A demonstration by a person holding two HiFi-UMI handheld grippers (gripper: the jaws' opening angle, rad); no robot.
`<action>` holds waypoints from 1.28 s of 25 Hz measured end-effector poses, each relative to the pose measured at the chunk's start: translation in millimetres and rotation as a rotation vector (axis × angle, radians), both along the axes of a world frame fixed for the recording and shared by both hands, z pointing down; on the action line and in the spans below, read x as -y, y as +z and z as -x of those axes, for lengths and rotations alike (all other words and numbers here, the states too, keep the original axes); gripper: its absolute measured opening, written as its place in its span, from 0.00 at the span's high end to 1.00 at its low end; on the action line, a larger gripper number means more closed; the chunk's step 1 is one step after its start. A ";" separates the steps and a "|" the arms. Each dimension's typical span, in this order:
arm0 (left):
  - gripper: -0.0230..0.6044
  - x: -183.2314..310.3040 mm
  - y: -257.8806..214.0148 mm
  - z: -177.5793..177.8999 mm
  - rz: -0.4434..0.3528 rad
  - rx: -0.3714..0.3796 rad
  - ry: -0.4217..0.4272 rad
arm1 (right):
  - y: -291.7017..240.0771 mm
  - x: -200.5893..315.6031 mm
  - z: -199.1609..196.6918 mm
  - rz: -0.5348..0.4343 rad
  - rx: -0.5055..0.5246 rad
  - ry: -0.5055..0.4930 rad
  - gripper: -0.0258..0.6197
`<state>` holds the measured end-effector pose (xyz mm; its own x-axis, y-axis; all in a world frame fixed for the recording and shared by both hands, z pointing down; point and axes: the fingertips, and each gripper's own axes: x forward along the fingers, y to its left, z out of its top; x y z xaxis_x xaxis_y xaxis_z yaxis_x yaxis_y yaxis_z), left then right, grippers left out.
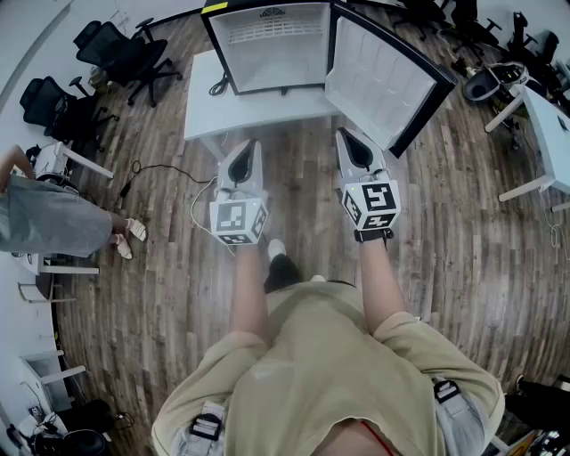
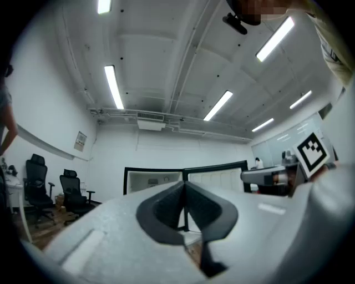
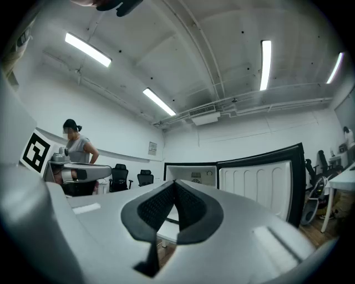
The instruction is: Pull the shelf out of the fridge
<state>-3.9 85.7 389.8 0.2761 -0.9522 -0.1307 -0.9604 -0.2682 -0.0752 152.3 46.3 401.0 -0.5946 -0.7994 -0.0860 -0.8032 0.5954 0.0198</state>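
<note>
Left claw (image 1: 248, 150) and right claw (image 1: 346, 138), both pressed together and empty, hover short of the white worktop (image 1: 205, 107); the wire shelf (image 1: 267, 27) sits inside the open fridge (image 1: 267, 69) standing on it.

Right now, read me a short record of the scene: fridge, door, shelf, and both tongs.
fridge: on the white table, ahead of the person
door: swung open, at the right in the head view
shelf: wire grid inside the fridge, not pulled out
left tongs: shut, empty, short of the fridge
right tongs: shut, empty, short of the fridge
</note>
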 end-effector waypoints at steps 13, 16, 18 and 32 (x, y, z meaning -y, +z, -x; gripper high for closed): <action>0.98 23.5 26.1 1.8 0.069 0.025 0.031 | 8.0 14.4 17.1 0.034 0.087 -0.044 0.95; 0.98 39.3 30.0 11.8 0.092 0.009 0.001 | 10.1 25.5 22.1 0.045 0.092 -0.047 0.95; 0.98 52.3 31.8 15.7 0.112 -0.002 -0.009 | 7.4 35.1 22.3 0.046 0.097 -0.041 0.95; 0.97 144.6 13.8 45.5 0.069 -0.085 0.095 | 0.2 127.0 74.0 0.071 0.099 -0.038 0.95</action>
<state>-49.5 -58.9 403.5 0.3565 -0.9296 -0.0930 -0.9325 -0.3603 0.0266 78.3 -80.7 401.2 -0.6159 -0.7826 -0.0902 -0.7760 0.6224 -0.1020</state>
